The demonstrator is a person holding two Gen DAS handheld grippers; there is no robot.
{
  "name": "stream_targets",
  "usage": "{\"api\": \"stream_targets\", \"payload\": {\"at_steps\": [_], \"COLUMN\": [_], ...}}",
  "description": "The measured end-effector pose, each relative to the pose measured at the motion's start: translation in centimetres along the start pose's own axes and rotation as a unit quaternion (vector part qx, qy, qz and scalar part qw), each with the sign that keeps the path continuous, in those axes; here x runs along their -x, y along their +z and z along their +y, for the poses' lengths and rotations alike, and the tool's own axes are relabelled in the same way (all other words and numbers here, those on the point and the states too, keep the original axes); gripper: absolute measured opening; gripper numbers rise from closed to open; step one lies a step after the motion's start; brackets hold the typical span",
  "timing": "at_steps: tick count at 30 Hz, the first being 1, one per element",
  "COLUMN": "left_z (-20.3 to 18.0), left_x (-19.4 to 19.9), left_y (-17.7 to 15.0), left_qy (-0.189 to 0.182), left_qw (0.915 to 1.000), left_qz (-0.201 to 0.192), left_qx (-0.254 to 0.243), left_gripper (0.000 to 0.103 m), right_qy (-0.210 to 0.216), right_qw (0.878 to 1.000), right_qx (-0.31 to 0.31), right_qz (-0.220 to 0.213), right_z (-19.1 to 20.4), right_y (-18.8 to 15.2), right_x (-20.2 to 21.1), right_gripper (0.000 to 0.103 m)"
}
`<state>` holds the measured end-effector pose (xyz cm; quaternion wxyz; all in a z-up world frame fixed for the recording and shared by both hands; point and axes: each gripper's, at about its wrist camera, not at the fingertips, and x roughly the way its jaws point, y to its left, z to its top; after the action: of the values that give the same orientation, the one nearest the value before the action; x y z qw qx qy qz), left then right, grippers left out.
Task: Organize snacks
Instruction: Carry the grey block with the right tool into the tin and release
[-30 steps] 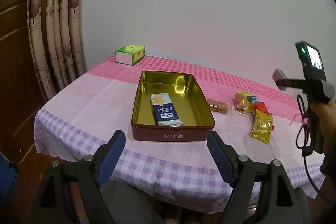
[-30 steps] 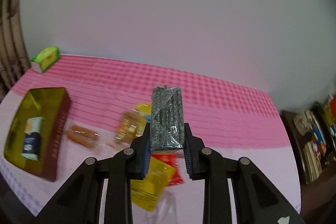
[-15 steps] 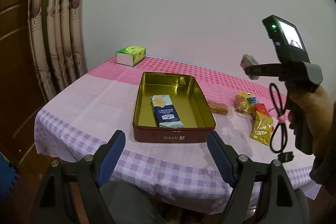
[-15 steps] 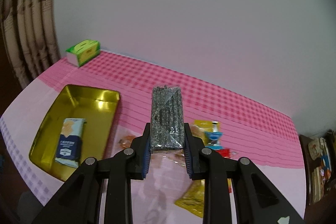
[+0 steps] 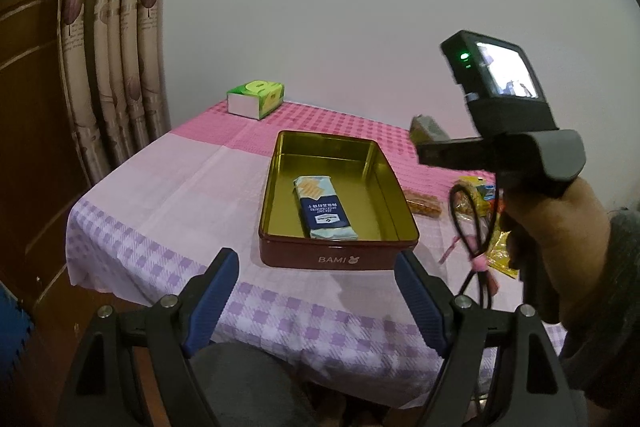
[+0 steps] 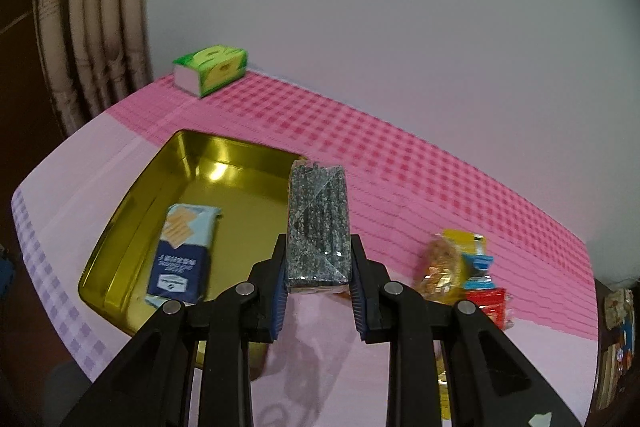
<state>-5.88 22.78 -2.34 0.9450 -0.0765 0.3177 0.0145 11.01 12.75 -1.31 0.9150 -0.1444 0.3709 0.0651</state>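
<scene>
Left wrist view: the left tongs (image 5: pixel 316 301) hang released, jaws wide apart, in front of the near edge of the surface (image 5: pixel 192 187). A tin (image 5: pixel 336 259) stands on the checked cloth with a cracker pack (image 5: pixel 324 211) lying inside it. The right hand (image 5: pixel 560 227) holds its tool above the tin's right side. A tissue box (image 5: pixel 256 98) sits at the far corner.

Right wrist view: the right tongs (image 6: pixel 319 291) are clenched on a dark speckled snack pack (image 6: pixel 319 223), held upright above the tin's (image 6: pixel 120 235) right edge. Loose snacks (image 6: pixel 460 267) lie on the surface to the right.
</scene>
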Motion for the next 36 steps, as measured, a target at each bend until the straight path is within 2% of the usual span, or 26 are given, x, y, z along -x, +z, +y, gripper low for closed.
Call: {"api": "stream_targets", "payload": {"at_steps": [9, 19, 31, 32, 33, 36], "left_z": [0.6, 1.6, 1.7, 1.6, 1.6, 1.7], "left_x": [-1.0, -1.9, -2.3, -2.3, -2.3, -2.2], "left_y": [-0.1, -0.3, -0.3, -0.3, -0.3, -0.2], "left_qy": [0.007, 0.014, 0.021, 0.021, 0.022, 0.024], "left_qw": [0.9998, 0.9991, 0.9988, 0.9988, 0.9988, 0.9990], "left_qz": [0.014, 0.032, 0.037, 0.037, 0.037, 0.032], "left_qx": [0.009, 0.023, 0.023, 0.023, 0.023, 0.021], "left_gripper": [0.082, 0.082, 0.082, 0.082, 0.082, 0.082], "right_qy": [0.024, 0.044, 0.058, 0.064, 0.072, 0.099], "right_qw": [0.999, 0.996, 0.995, 0.994, 0.994, 0.993], "right_qx": [0.026, 0.022, 0.022, 0.020, 0.016, -0.001], "right_qz": [0.037, 0.067, 0.083, 0.085, 0.084, 0.058], "right_z": [3.9, 5.0, 5.3, 5.4, 5.3, 4.6], "right_y": [-1.2, -2.2, -2.6, -2.6, -2.5, -2.3], "right_x": [-3.6, -7.0, -8.4, -8.5, -8.4, -7.0], "right_gripper": [0.024, 0.024, 0.026, 0.029, 0.041, 0.065]}}
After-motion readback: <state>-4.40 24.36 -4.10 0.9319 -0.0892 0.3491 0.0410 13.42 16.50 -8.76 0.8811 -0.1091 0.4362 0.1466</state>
